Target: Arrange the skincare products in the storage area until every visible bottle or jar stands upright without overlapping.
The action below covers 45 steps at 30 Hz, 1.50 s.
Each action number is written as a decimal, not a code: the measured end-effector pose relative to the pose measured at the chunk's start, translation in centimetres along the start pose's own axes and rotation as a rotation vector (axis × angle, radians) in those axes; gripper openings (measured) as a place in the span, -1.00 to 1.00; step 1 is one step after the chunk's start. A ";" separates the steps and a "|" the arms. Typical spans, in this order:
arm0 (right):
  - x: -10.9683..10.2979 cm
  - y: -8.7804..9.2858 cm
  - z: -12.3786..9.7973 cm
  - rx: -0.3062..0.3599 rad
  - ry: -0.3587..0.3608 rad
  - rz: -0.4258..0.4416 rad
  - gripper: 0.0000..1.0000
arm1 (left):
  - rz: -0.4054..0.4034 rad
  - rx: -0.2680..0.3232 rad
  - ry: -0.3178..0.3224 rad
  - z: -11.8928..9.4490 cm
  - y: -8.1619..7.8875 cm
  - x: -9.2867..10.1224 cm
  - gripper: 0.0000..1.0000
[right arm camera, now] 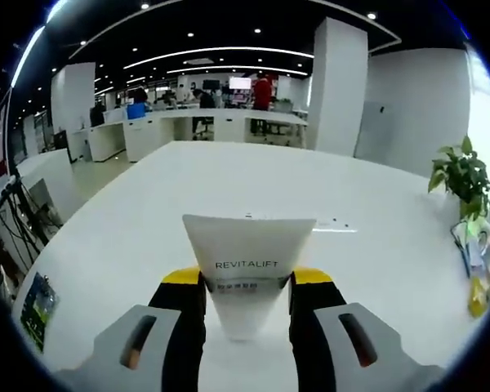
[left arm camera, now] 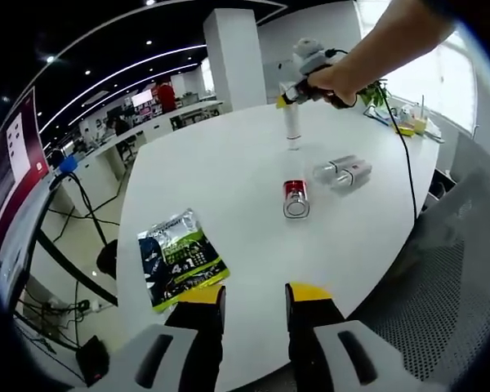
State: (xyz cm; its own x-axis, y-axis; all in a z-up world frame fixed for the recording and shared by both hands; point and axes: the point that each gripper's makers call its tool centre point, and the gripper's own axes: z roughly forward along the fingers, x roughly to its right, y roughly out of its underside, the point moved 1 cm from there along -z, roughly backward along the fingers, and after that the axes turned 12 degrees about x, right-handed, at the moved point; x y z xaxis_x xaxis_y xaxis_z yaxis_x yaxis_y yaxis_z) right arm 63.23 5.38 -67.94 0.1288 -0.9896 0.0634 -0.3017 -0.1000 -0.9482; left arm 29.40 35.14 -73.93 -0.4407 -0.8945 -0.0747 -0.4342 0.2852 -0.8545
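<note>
The white tube [right arm camera: 247,273] marked REVITALIFT is clamped between the right claw [right arm camera: 247,298] jaws, standing over the far side of the desk [left arm camera: 229,163]. It looks light and soft, so a grip near its stiffer cap end seems safest. A red jar [left arm camera: 296,198] and a clear bottle [left arm camera: 343,172] lie toppled mid-desk. The left claw [left arm camera: 255,306] hangs released, holding nothing, beside a green packet [left arm camera: 178,257].
</note>
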 end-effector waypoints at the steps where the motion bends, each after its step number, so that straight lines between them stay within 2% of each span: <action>1: 0.1 0.0 0.1 -0.002 0.001 0.002 -0.25 | -0.001 0.001 -0.001 0.0 0.0 0.0 -0.40; 7: 0.0 0.0 -0.1 -0.004 0.001 -0.008 -0.11 | 0.006 -0.003 0.002 0.0 0.0 0.0 -0.41; 16: -0.1 0.4 -0.9 -0.014 0.012 0.029 0.00 | 0.013 -0.008 -0.002 -0.1 0.1 0.0 -0.42; 20: -0.8 1.5 -2.6 -0.015 -0.031 0.087 0.12 | 0.016 -0.010 -0.009 -0.1 0.1 -0.2 -0.42; 23: -0.3 3.2 -5.4 -0.034 -0.032 0.117 0.13 | 0.014 -0.003 -0.012 -0.2 0.0 -0.2 -0.42; 27: 0.3 3.8 -7.3 -0.049 -0.054 0.116 0.11 | 0.018 -0.006 -0.010 -0.1 0.0 -0.2 -0.42; 30: -1.4 4.2 -8.9 -0.055 -0.167 0.119 0.01 | 0.019 -0.006 -0.007 -0.1 0.1 -0.2 -0.42; 32: -4.3 4.3 -10.7 -0.085 -0.344 0.204 -0.02 | 0.025 -0.010 -0.003 -0.1 0.1 -0.1 -0.42; 34: -5.4 4.3 -11.7 -0.101 -0.442 0.164 -0.03 | 0.024 -0.011 -0.003 -0.1 0.1 -0.1 -0.42; 35: -6.5 4.4 -12.7 -0.119 -0.526 0.070 -0.04 | 0.023 -0.008 -0.005 -0.1 0.1 -0.1 -0.42; 37: -8.0 4.8 -13.9 -0.136 -0.643 -0.099 -0.05 | 0.024 -0.011 -0.001 -0.1 0.2 -0.1 -0.42; 39: -9.3 5.3 -14.3 -0.159 -0.723 -0.207 -0.03 | 0.028 -0.014 0.001 -0.1 0.2 0.0 -0.43; 40: -10.3 4.9 -14.5 -0.144 -0.755 -0.230 -0.02 | 0.027 -0.015 0.001 -0.1 0.2 0.0 -0.43; 41: -11.7 4.8 -14.9 -0.151 -0.807 -0.259 -0.02 | 0.027 -0.016 0.000 -0.1 0.2 0.0 -0.43; 43: -13.1 4.8 -15.2 -0.166 -0.858 -0.337 -0.03 | 0.025 -0.015 -0.002 -0.1 0.2 -0.1 -0.43; 44: -14.0 4.9 -15.1 -0.160 -0.892 -0.452 0.00 | 0.025 -0.015 -0.003 -0.1 0.2 -0.1 -0.43; 45: -14.7 5.0 -15.2 -0.167 -0.936 -0.512 0.00 | 0.025 -0.014 -0.006 -0.1 0.2 -0.2 -0.43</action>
State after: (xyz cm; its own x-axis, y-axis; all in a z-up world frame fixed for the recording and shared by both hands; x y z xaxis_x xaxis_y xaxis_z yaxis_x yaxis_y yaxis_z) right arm 45.44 17.88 -68.91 0.9257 -0.3617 0.1102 -0.1225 -0.5626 -0.8176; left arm 29.32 35.38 -74.09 -0.4473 -0.8889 -0.0993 -0.4342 0.3128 -0.8448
